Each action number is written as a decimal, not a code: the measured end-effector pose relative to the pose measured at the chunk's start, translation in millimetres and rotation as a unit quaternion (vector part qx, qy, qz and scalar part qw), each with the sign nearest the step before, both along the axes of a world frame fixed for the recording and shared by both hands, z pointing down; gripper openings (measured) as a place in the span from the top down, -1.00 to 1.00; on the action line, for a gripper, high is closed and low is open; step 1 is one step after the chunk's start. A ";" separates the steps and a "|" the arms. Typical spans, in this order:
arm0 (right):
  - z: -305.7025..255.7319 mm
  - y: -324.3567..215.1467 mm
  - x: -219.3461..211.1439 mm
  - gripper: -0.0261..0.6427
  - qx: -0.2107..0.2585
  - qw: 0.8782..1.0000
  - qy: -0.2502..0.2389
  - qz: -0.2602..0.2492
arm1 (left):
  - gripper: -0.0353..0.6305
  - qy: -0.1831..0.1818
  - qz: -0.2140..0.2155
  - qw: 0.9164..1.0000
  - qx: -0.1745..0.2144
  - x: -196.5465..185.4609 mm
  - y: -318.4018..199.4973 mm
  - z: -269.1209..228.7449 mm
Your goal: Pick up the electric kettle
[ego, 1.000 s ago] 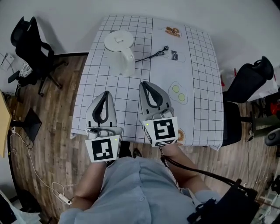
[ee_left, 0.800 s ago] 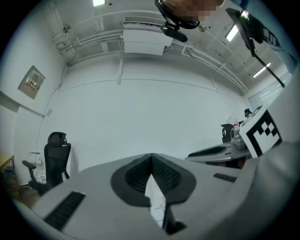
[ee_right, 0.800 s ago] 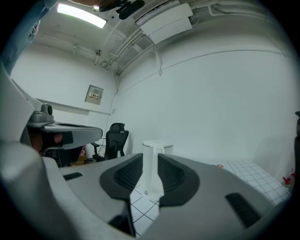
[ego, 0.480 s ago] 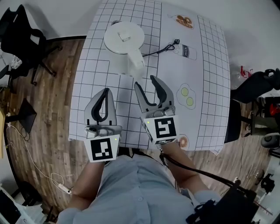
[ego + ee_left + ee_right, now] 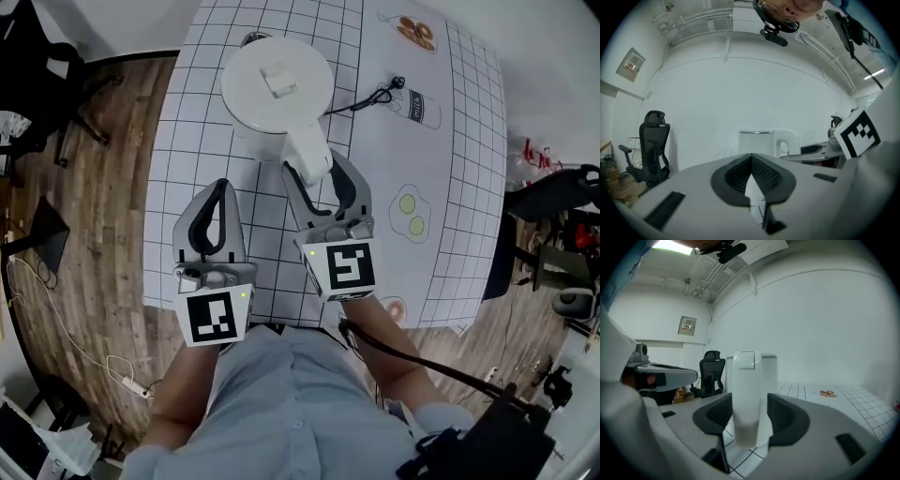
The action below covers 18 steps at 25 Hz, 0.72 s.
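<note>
Between opening jaws of right gripper point(image 5: 748, 420), electric kettle handle point(image 5: 746, 390), scant clearance.

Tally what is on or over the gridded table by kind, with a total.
White plastic electric kettle: 1
Black power cord: 1
Grey two-jaw grippers: 2 (left gripper shut; right gripper, jaws opening around the kettle's handle)
Total: 4

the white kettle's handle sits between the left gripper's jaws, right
No, it is the right gripper: the kettle handle stands between its opening jaws, as the right gripper view shows. The left gripper has its jaws together on nothing.
</note>
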State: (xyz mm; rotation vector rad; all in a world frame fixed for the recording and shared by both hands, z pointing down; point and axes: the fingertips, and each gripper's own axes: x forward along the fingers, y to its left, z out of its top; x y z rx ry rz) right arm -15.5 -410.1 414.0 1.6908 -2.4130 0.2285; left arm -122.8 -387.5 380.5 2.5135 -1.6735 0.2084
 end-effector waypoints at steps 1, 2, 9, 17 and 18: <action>1.0 -2.9 -1.3 0.25 0.000 1.000 0.000 -0.001 | 0.89 -0.001 0.000 1.000 -0.001 -0.5 -2.5 1.7; 2.0 -5.3 -2.4 0.25 0.000 1.000 0.000 -0.002 | 0.89 -0.001 -0.001 1.000 -0.002 -1.2 -4.9 2.9; 6.2 -18.1 -4.4 0.27 -0.006 1.000 0.000 0.001 | 0.89 -0.004 -0.008 1.000 -0.007 -7.4 -12.8 3.6; 6.3 -19.4 -5.5 0.49 -0.005 1.000 -0.001 0.010 | 0.89 -0.008 -0.015 1.000 -0.005 -15.0 -10.8 3.4; 6.0 -19.3 -5.3 0.50 -0.003 1.000 -0.003 0.010 | 0.89 -0.007 -0.015 1.000 -0.004 -15.6 -10.7 2.9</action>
